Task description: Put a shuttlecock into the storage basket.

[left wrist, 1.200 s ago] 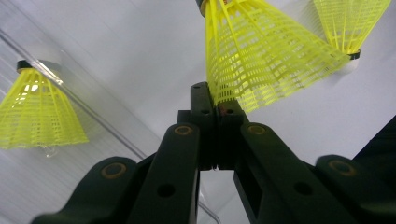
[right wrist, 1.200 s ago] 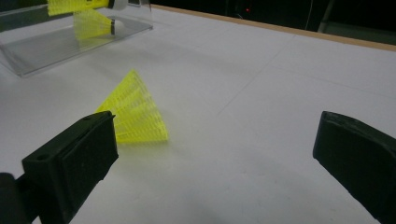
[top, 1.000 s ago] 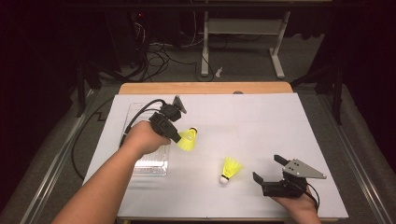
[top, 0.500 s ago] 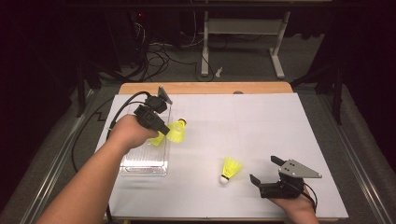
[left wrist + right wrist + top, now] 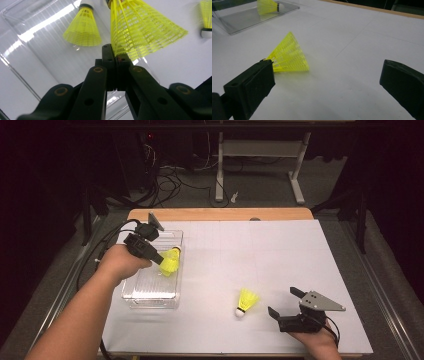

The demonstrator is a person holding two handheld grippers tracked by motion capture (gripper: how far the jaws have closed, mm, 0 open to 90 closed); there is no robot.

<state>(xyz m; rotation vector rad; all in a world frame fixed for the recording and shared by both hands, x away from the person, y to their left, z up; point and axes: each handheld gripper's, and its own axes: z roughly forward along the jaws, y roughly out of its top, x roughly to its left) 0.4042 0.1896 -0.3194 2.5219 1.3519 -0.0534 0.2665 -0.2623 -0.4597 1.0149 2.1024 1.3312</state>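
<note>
White tabletop (image 5: 280, 255): our left gripper (image 5: 159, 259) is clamped on a yellow shuttlecock's (image 5: 170, 262) skirt, holding it over the clear tray (image 5: 150, 301). Second shuttlecock (image 5: 246, 301) lies on the table, not yet picked; right gripper (image 5: 286, 306) sits just beside it, jaws apart, empty.

No readable text, label or number appears anywhere.

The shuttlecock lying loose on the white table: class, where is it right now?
In the high view the loose shuttlecock lies near the front edge, right of the clear tray, just left of the right gripper.
</note>
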